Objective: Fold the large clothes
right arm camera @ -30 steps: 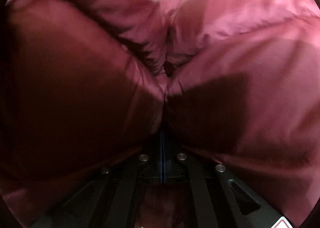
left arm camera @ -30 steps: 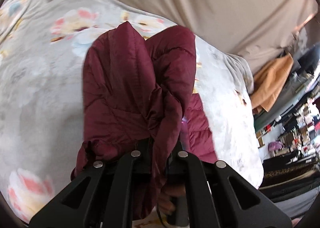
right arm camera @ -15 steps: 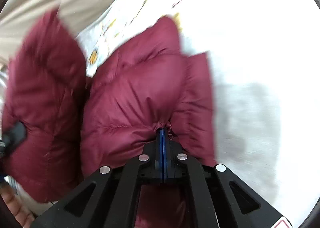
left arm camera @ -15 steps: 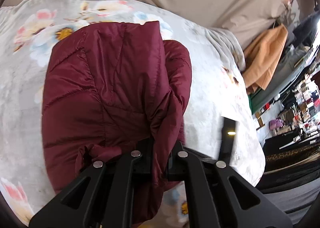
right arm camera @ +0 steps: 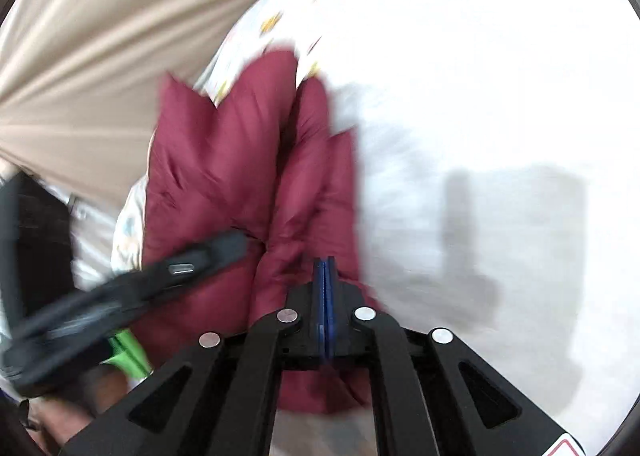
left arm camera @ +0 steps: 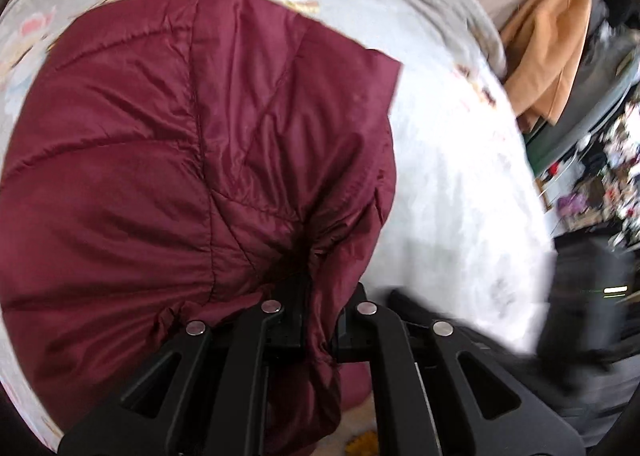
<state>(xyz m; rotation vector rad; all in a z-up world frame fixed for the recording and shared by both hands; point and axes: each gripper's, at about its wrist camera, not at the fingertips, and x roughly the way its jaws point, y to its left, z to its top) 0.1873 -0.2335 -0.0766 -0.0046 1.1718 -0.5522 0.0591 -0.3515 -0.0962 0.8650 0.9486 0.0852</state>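
Left tongs (left arm camera: 318,320) clamp down on cloth, tilted steeply downward — right tongs (right arm camera: 325,276) pressed together, empty.

Bedroom: floral bedspread (left arm camera: 460,159), curtain (right arm camera: 80,35)

The jacket (left arm camera: 192,159) is made of quilted maroon cloth with a slight sheen, creased where it is gathered. The bedspread (left arm camera: 452,159) is of soft matt cloth printed with flowers. The left gripper (left arm camera: 318,320) is built of matt black plastic with bright metal rivets.
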